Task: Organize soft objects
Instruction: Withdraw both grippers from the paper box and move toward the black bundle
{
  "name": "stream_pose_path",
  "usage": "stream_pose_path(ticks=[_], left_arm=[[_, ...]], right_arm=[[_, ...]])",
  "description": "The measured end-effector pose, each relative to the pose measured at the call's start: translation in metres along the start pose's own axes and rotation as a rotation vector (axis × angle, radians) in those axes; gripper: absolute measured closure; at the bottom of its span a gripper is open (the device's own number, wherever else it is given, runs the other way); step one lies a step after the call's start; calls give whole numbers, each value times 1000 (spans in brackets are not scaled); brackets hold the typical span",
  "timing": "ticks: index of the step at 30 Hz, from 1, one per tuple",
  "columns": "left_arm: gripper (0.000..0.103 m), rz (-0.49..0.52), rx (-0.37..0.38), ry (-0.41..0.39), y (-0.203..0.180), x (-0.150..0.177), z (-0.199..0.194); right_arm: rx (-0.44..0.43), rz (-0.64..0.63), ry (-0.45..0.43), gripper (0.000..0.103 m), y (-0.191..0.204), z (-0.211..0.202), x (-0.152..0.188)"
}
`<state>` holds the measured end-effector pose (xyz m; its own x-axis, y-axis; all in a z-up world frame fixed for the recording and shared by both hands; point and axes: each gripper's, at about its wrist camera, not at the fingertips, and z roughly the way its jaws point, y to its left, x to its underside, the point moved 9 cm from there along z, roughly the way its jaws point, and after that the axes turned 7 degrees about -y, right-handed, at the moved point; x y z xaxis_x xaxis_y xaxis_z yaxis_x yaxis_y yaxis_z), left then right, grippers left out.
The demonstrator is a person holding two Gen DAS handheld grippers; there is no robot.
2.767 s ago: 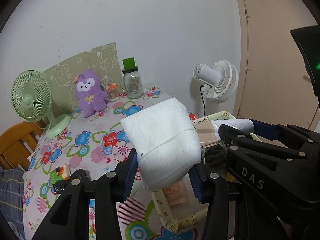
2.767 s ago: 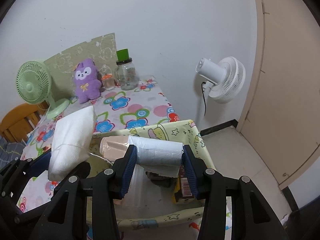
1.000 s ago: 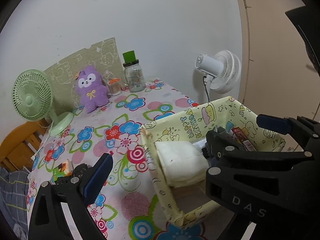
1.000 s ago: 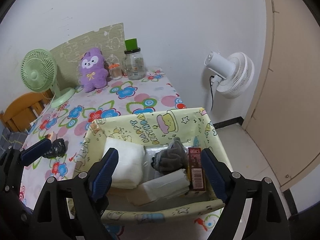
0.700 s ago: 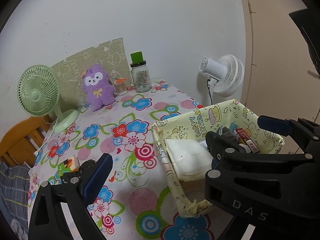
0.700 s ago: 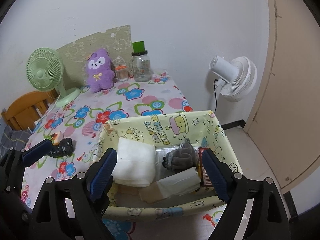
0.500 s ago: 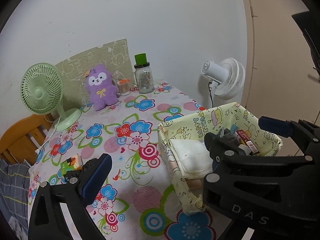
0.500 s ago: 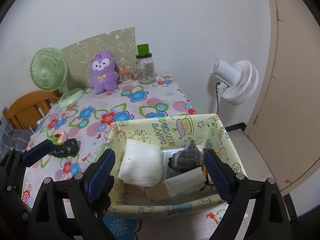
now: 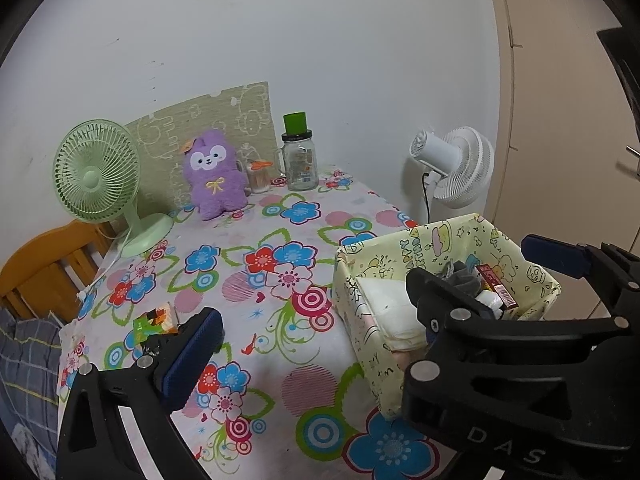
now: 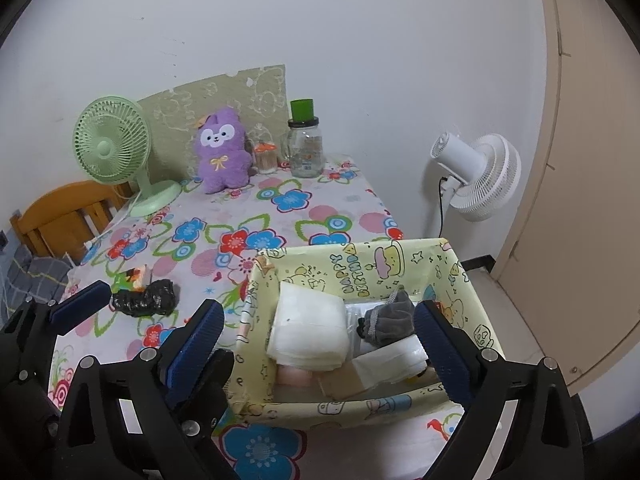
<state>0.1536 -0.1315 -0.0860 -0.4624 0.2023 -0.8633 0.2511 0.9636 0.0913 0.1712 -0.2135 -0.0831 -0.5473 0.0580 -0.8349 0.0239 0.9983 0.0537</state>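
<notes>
- With both bundles lying in the box, the drop-off step looks finished; the right gripper is opening wider above it, nothing between its fingers.
- Left gripper hangs spread and empty.
- Next likely pick: the black wad or the plush, both on the table outside the box.

white wall, beige door, wooden chair
</notes>
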Motion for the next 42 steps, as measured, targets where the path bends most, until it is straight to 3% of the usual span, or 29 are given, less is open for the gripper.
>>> stream_pose_path(ticks=[42], left_arm=[[0,-91,-71,-44,69,5,-49]], right_arm=[[-94,-34,-63,0,78,-30,-12]])
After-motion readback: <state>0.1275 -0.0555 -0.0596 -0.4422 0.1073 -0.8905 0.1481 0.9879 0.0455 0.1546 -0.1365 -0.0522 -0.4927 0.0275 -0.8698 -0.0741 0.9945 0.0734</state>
